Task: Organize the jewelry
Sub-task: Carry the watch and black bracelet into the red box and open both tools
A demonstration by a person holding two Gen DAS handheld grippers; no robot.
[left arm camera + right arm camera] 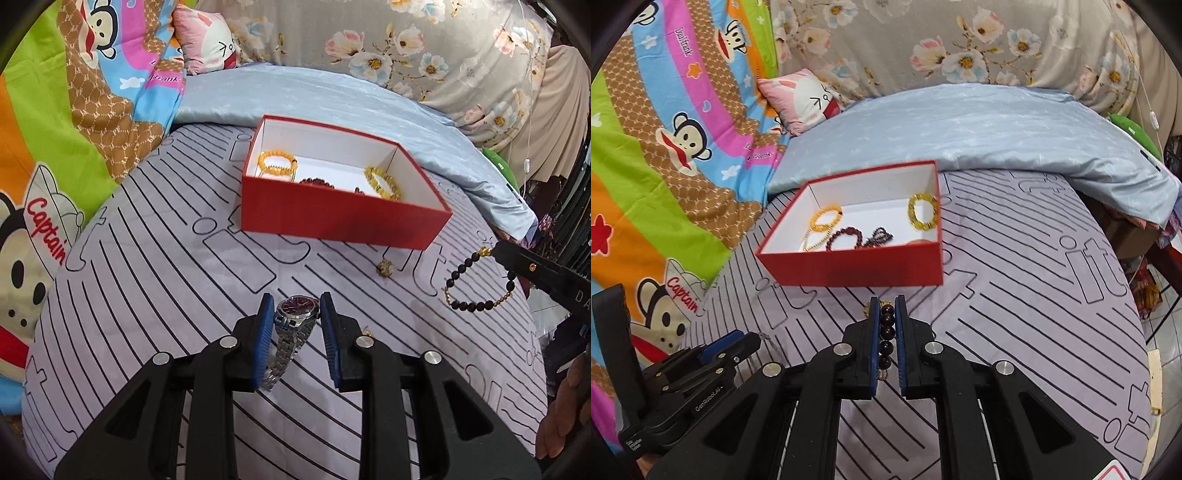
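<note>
A red open box (343, 218) with white inside stands on the striped bed cover; it also shows in the right wrist view (857, 267). It holds yellow bead bracelets (277, 164) and dark red beads (846, 236). My left gripper (295, 306) is open around a silver watch (295, 314) with a dark dial that lies on the cover. My right gripper (887, 306) is shut on a black bead bracelet (887, 328), which hangs from its tip in the left wrist view (476, 284), above the cover right of the box.
A small gold trinket (385, 267) lies on the cover in front of the box. A light blue quilt (979, 125), a pink pillow (801, 99) and a cartoon blanket (55, 129) lie behind and to the left. The bed edge drops off at right.
</note>
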